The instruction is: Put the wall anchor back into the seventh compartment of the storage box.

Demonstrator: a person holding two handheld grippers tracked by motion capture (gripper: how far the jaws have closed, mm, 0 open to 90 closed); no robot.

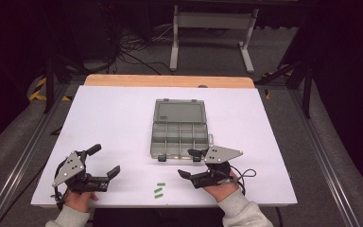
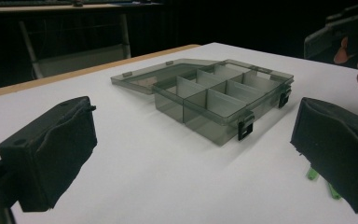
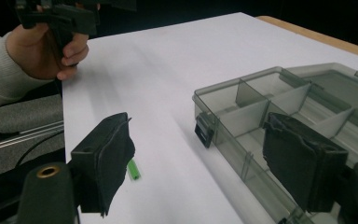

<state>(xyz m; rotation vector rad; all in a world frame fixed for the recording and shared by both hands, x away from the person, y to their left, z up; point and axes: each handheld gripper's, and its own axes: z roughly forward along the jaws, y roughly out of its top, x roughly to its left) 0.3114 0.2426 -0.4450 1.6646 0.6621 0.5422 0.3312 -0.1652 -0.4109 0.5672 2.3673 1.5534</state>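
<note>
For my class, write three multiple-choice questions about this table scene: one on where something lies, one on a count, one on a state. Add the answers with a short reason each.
1. Where do the green pieces lie?
A. inside the box
B. on the white table between the two tongs
C. on the floor

2. How many green pieces show in the high view?
A. one
B. three
C. six

3. How is the compartment box?
A. lid open, laid back flat
B. lid shut and latched
C. standing on its side

Answers:
1 B: they rest on the table near its front edge, between the left tongs and the right tongs.
2 B: three short pieces lie close together.
3 A: the lid lies flat behind the compartments, which are uncovered.
</note>
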